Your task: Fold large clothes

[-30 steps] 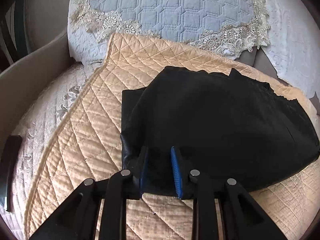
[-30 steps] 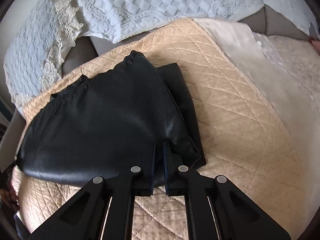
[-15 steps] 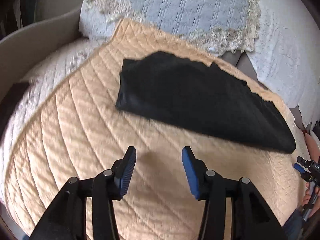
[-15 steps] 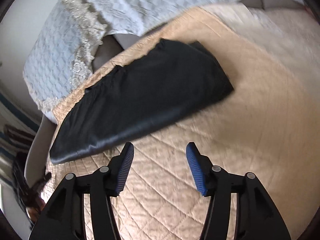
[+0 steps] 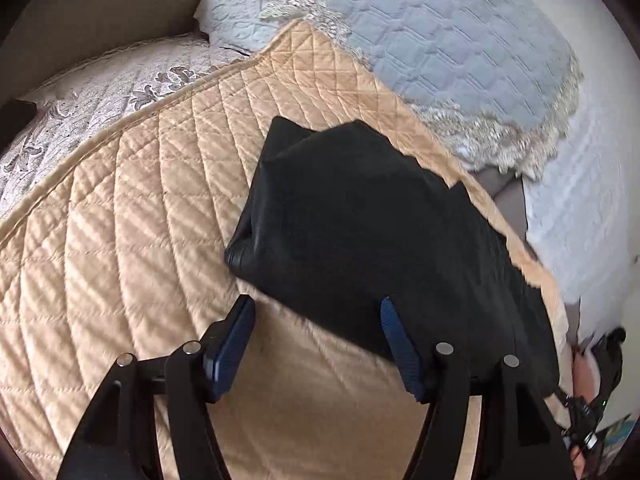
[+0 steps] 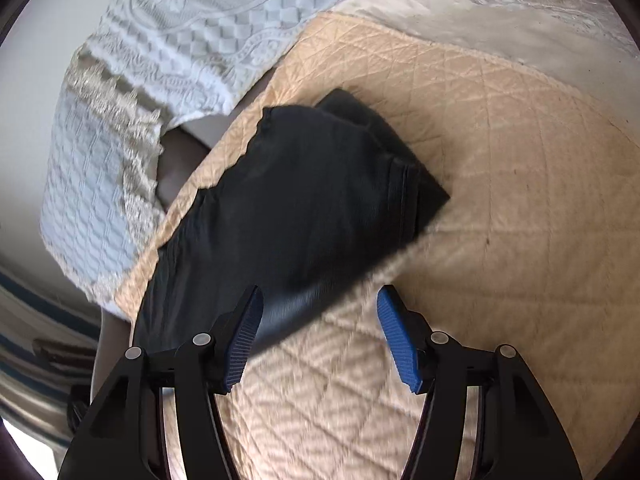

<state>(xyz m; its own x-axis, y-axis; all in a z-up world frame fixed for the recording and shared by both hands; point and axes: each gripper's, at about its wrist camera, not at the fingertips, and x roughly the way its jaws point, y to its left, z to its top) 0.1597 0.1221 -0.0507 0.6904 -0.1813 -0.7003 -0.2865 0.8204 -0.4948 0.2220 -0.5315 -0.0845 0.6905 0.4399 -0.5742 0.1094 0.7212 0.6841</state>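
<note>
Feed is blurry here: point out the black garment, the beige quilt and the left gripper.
black garment point(image 5: 360, 232), left wrist view, middle of folded top.
beige quilt point(image 5: 120, 220), left wrist view, bare quilted part.
left gripper point(image 5: 316, 344), left wrist view, midway between fingertips, jaws opening.

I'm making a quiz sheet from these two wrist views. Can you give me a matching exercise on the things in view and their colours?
Things:
1. folded garment
2. quilted cover under it
3. lace-edged cushion
4. gripper pads

Colours:
a. pale blue-grey
b. blue
c. black
d. peach

Pairs: 1-c, 2-d, 3-a, 4-b
</note>
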